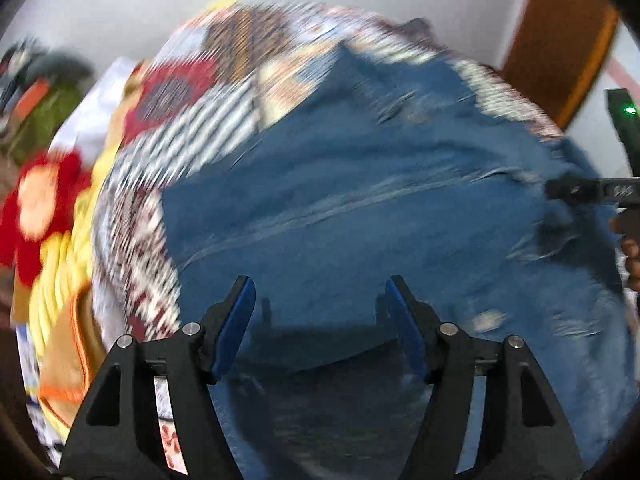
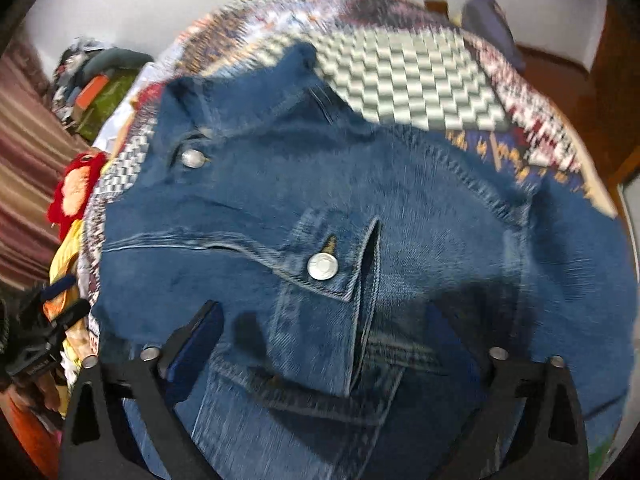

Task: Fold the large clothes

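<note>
Denim jacket (image 2: 320,240) lies spread on a patchwork cover (image 2: 420,80), right under both grippers. Left gripper (image 1: 320,300) has jaws apart, nothing between – right gripper (image 2: 320,328) also wide, over the chest pocket. Step looks like reaching for a grab pt; next move needs closing on an edge w/ both.

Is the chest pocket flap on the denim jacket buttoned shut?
Yes, the denim jacket has its pocket flap closed over a metal button.
</note>
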The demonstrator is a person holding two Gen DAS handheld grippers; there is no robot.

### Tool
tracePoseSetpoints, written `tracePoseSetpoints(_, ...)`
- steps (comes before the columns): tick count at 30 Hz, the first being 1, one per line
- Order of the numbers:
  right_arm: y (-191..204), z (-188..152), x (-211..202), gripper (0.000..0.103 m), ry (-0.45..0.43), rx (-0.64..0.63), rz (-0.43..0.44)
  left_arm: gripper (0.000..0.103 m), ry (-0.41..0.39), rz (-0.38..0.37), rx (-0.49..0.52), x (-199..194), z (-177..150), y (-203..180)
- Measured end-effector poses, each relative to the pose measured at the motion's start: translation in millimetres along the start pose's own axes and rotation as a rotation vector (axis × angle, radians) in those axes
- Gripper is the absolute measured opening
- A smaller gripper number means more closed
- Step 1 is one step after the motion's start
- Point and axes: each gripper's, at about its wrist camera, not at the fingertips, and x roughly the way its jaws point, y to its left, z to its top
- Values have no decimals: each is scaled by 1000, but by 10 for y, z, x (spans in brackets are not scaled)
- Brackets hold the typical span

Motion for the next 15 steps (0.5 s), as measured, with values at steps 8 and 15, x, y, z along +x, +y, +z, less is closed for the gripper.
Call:
tracePoseSetpoints(8,111,-17,245,41,56,-17,70,68,90,-23,-185,391,-363,581)
tracePoseSetpoints(15,290,36,-105,27,-36,-72,73,68,49,-8,-134,223,-251,463)
